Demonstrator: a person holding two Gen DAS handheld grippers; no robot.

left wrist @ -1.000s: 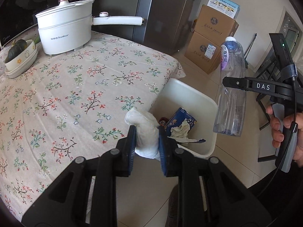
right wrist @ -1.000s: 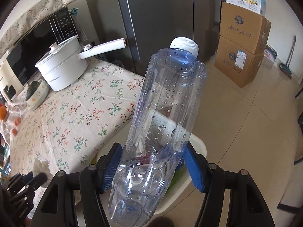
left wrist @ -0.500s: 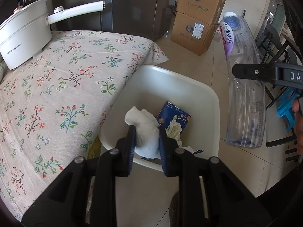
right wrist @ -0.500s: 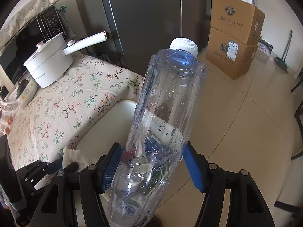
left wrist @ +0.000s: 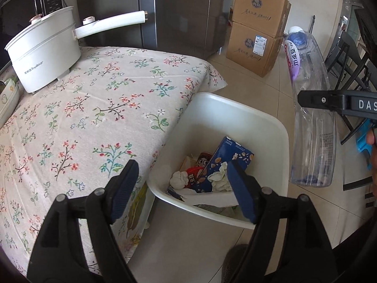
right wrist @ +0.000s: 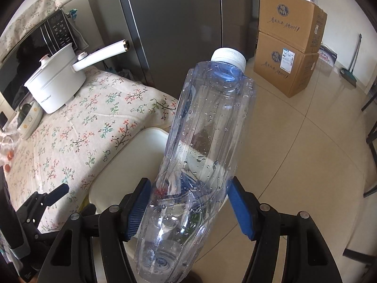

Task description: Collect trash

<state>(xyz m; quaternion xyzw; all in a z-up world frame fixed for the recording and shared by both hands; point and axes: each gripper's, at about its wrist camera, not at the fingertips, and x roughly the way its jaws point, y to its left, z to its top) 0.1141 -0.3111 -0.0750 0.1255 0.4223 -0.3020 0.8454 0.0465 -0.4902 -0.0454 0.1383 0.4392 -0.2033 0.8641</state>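
Two grippers over the white bin (left wrist: 280, 129): left jaws just released and empty, right jaws clenched on the clear bottle (right wrist: 207, 141).

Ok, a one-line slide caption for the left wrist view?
Left gripper, jaws just opened and empty, above the white bin; right gripper holds a clear bottle.

The right gripper (right wrist: 188, 206) clamps its blue pads on a clear, droplet-beaded plastic bottle with a white cap (right wrist: 202, 155), tilted above the white plastic bin (right wrist: 132, 162) beside the floral-clothed table (right wrist: 77, 127).
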